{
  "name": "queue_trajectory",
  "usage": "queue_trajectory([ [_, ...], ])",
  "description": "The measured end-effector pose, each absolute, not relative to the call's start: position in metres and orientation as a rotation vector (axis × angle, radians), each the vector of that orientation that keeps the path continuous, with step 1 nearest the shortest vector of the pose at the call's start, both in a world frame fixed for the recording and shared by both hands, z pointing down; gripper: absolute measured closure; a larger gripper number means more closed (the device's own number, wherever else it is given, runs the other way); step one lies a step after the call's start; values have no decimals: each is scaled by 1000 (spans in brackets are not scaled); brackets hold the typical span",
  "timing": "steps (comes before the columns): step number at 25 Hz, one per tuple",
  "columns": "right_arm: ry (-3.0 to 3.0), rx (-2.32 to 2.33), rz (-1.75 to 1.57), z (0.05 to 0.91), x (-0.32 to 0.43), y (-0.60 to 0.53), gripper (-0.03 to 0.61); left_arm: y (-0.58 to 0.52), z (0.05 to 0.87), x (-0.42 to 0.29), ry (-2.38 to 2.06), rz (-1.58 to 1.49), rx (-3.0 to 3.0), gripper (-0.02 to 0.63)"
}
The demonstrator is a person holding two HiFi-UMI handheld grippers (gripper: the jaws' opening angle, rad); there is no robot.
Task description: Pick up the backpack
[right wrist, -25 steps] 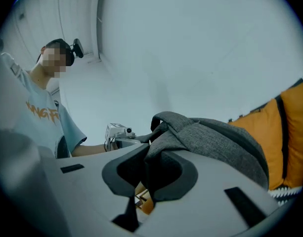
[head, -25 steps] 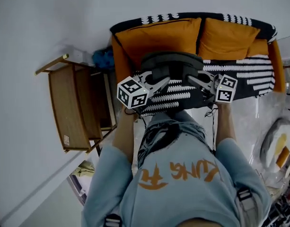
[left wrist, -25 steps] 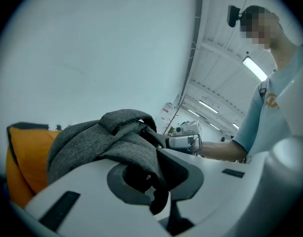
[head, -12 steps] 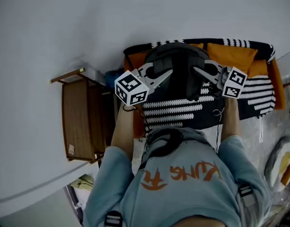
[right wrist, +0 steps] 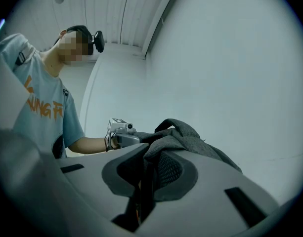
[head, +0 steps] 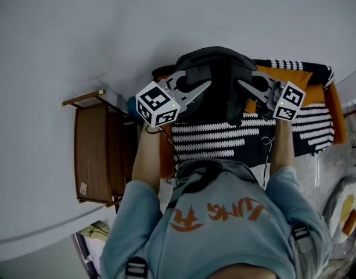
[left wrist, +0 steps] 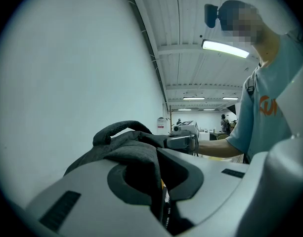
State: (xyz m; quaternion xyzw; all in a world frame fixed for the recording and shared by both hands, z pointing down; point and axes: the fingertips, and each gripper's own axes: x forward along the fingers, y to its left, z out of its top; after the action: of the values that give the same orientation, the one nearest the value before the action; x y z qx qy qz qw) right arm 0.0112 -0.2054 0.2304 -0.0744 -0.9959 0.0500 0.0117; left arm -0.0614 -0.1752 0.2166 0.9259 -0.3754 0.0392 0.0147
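A dark grey backpack [head: 215,80] hangs in the air in front of the person, held up between both grippers above the sofa. My left gripper [head: 205,87] is shut on the fabric at the backpack's left side. My right gripper [head: 241,86] is shut on its right side. In the left gripper view the grey fabric [left wrist: 136,154] is pinched between the jaws, with the carry handle [left wrist: 119,130] arched above. In the right gripper view the backpack [right wrist: 183,137] is clamped the same way, and the other gripper [right wrist: 122,135] shows beyond it.
A sofa [head: 308,118] with orange cushions and a black-and-white striped cover stands below the backpack against the white wall. A wooden side table [head: 96,150] stands at the left. Clutter in plastic lies on the floor at the right [head: 340,202].
Both grippers have risen with the backpack, lifting it off the sofa seat and up in front of the wall. The grip on both sides stayed the same.
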Motion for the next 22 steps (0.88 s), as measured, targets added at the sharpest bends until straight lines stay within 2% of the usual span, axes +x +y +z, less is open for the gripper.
queue_trajectory([
  [22, -3096, -244, 130, 221, 15, -229, 548, -198, 208, -55, -1236, 196, 2911, 566],
])
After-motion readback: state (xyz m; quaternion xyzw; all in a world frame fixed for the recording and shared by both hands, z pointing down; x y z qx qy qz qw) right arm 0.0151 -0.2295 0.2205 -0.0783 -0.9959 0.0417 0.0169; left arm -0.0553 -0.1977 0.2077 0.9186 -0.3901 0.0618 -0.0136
